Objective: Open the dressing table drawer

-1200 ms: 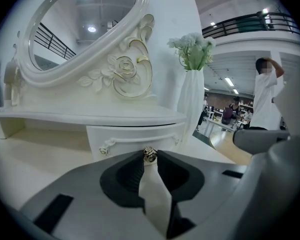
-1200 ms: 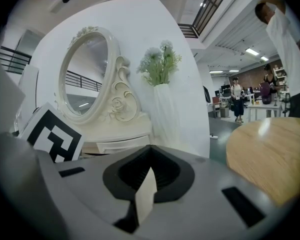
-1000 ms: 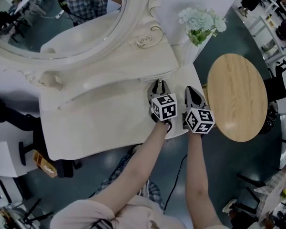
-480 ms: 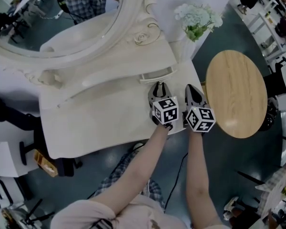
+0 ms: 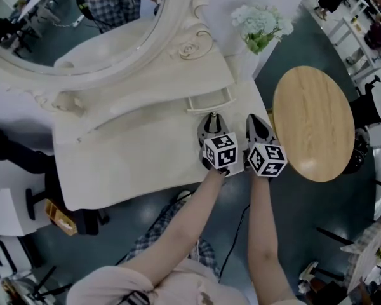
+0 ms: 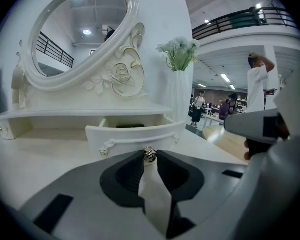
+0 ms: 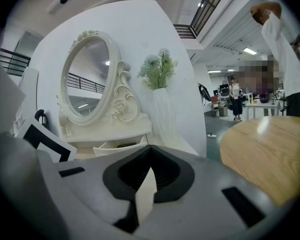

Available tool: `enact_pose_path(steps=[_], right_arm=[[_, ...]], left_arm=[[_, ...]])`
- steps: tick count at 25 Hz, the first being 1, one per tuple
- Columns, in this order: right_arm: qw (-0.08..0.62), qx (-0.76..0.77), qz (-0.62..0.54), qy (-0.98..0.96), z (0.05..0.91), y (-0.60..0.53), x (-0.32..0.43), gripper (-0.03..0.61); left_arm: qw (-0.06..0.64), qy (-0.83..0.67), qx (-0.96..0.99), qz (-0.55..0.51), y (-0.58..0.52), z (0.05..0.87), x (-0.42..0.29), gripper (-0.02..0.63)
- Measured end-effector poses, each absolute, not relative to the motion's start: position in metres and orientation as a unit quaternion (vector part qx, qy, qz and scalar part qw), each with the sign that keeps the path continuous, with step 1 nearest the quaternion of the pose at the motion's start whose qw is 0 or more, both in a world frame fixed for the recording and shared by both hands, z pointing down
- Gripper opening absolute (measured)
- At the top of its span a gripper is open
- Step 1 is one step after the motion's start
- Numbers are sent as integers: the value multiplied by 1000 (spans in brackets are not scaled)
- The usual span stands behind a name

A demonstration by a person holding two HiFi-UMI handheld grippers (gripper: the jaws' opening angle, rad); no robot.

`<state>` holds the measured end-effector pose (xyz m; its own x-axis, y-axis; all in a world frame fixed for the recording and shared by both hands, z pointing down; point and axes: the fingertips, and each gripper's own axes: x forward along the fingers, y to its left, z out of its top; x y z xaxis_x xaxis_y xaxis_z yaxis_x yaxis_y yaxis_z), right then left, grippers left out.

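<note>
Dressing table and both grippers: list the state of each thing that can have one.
White dressing table drawer: partly pulled out.
Left gripper: shut on the small metal drawer knob.
Right gripper: shut, empty, beside the left gripper.
White vase of pale flowers: upright.
</note>
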<state>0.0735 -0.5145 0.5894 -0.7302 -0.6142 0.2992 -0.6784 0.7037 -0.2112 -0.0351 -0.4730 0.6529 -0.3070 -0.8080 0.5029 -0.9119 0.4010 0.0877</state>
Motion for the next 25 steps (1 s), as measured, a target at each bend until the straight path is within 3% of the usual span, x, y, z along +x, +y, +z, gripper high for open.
enact_pose_path(steps=[19,21,23,25], right_arm=[[107,367,155,-911,587,-503,85,17],[105,370,157,-910,586,-502,88,17],[100,373,161,-908,584,-499,89,17],[96,374,163,-908,582,-495,90,17]], left_arm=[[250,-790,552,96,-464,651,-28,109],[257,-785,559,79,-463,650,-28,184],[267,-778,566,51,-457,646,-27,302],[266,-777,569,31,-446,641,-30,339]])
